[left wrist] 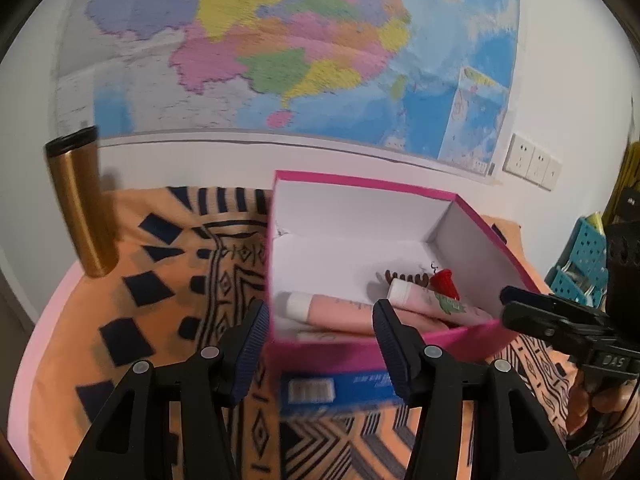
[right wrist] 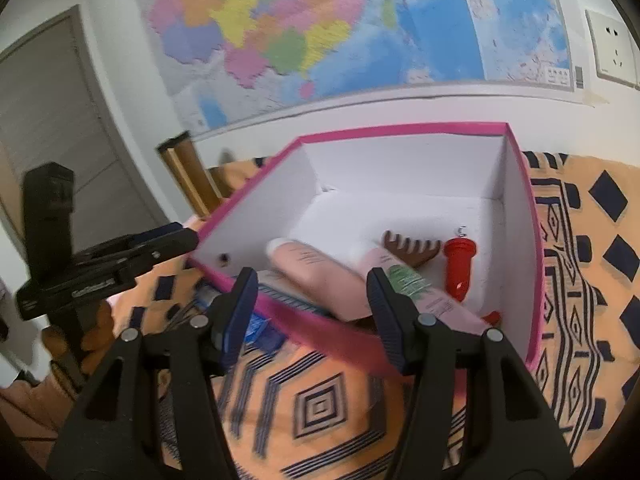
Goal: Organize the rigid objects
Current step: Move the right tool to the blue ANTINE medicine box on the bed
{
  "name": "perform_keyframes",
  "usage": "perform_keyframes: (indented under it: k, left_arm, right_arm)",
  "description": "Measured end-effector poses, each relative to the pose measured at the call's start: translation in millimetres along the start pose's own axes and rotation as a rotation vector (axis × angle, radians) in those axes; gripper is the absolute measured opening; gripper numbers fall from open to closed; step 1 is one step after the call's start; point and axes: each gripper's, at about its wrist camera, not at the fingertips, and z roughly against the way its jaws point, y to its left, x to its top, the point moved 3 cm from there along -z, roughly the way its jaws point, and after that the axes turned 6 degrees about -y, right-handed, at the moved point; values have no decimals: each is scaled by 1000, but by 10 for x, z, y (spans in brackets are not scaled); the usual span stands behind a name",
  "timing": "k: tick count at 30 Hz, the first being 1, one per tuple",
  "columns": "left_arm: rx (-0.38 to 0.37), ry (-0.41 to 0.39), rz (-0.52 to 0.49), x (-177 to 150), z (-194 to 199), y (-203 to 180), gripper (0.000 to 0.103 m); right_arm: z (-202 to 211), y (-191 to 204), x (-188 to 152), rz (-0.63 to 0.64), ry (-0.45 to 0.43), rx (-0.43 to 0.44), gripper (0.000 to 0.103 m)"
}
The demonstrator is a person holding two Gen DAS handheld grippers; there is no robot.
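Note:
An open pink box (left wrist: 472, 220) with white walls stands on the patterned cloth; it also shows in the right wrist view (right wrist: 400, 130). Inside lie two pink tubes (left wrist: 340, 314) (right wrist: 320, 276), a brown comb (left wrist: 408, 278) (right wrist: 412, 248) and a red piece (left wrist: 446, 282) (right wrist: 458, 268). A blue box (left wrist: 340, 390) lies just in front of the pink box, between my left fingers. My left gripper (left wrist: 320, 344) is open and empty at the box's near wall. My right gripper (right wrist: 310, 312) is open and empty at the box's near corner.
A gold tumbler (left wrist: 82, 208) stands at the back left on the orange patterned cloth (left wrist: 160, 280). A teal basket (left wrist: 580, 264) sits at the right. A map and wall sockets (left wrist: 532, 162) hang behind. A door (right wrist: 48, 120) is on the left.

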Motion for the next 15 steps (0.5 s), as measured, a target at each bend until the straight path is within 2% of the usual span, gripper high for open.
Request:
perform_keyframes:
  k: [2, 5, 9, 15]
  left_arm:
    - [-12, 5, 13, -68, 65, 61, 55]
    - [-8, 24, 15, -203, 89, 129, 55]
    - [-8, 99, 21, -430, -32, 193, 55]
    - [-33, 152, 34, -605, -187, 242, 55]
  right_arm:
    - [81, 111, -51, 15, -10, 42, 59]
    - [70, 242, -170, 20, 22, 105, 59]
    - [-139, 277, -405, -7, 100, 118, 59]
    - [-420, 281, -626, -37, 164, 115, 59]
